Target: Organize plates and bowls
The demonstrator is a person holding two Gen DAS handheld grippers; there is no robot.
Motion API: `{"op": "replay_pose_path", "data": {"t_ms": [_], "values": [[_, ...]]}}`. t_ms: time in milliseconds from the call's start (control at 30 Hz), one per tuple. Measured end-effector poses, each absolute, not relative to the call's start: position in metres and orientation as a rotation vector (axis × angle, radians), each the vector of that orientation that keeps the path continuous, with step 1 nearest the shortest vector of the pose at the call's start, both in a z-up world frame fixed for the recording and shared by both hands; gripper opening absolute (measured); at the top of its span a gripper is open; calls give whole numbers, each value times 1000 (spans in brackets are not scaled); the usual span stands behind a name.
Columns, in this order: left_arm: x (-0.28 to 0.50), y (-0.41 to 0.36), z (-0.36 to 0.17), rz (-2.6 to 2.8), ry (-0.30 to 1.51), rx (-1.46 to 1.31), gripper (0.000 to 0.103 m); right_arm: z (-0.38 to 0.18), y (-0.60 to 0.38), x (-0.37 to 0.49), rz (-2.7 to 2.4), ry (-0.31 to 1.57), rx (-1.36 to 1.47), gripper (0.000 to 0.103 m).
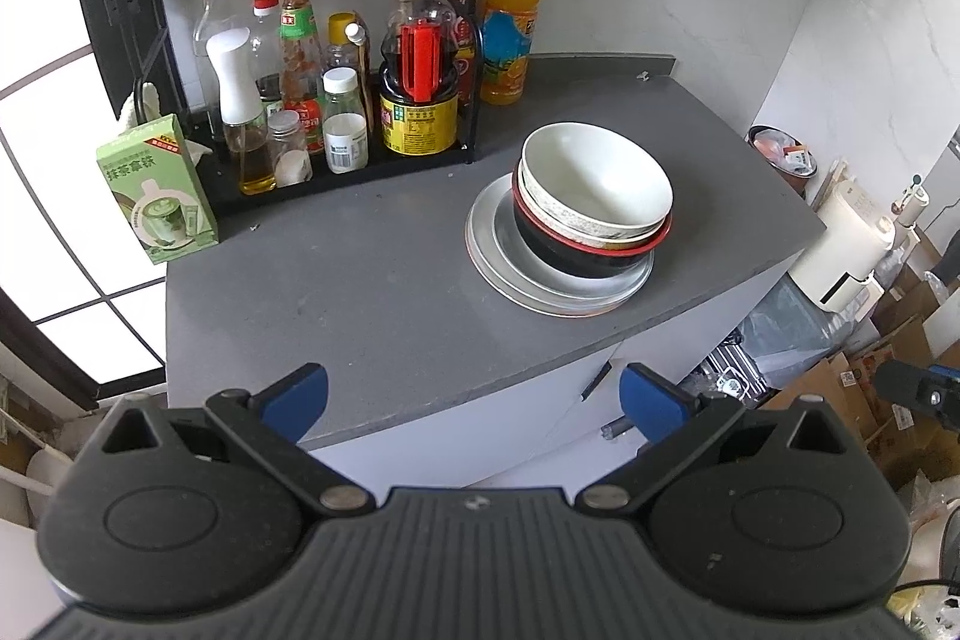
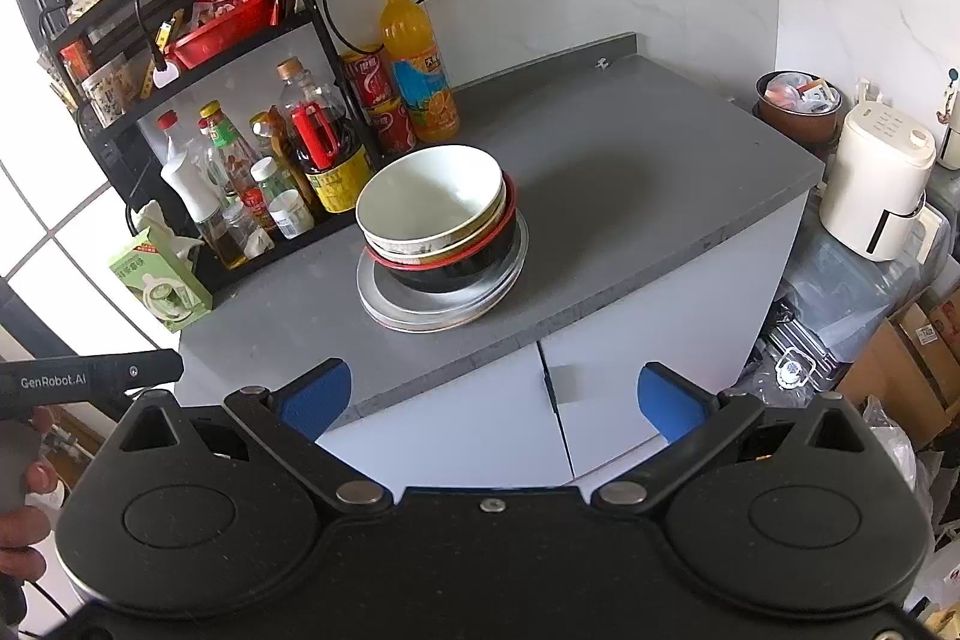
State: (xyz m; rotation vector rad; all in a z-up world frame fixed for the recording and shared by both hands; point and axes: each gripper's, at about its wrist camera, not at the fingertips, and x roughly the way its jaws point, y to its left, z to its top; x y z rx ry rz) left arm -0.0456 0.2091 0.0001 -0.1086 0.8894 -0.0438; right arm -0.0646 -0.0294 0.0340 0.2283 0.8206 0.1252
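Stack: white ceramic bowl (image 1: 594, 178) is nesting in a patterned bowl and a black red-rimmed bowl (image 1: 576, 253), on round metal plates (image 1: 510, 274), sitting mid grey tabletop (image 1: 360, 292)
Bearing: at 1 o'clock from left claw (image 1: 474, 400); at 11 o'clock from right claw (image 2: 492, 397); neither is clearly nearer
Claws: both are gaping wide, carrying nothing, hovering off the tabletop's near edge, well apart from the stack

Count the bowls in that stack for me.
3, nested on the plates: a white bowl on top, a patterned bowl beneath it, and a black red-rimmed bowl at the bottom. Another could sit hidden between them.
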Motion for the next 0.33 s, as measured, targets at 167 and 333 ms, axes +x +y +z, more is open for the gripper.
{"op": "replay_pose_path", "data": {"t_ms": [167, 333], "values": [[-46, 206, 1, -52, 887, -104, 102, 33, -30, -66, 120, 823, 235, 103], [-47, 205, 0, -50, 893, -101, 103, 31, -30, -68, 119, 823, 237, 103]]}}
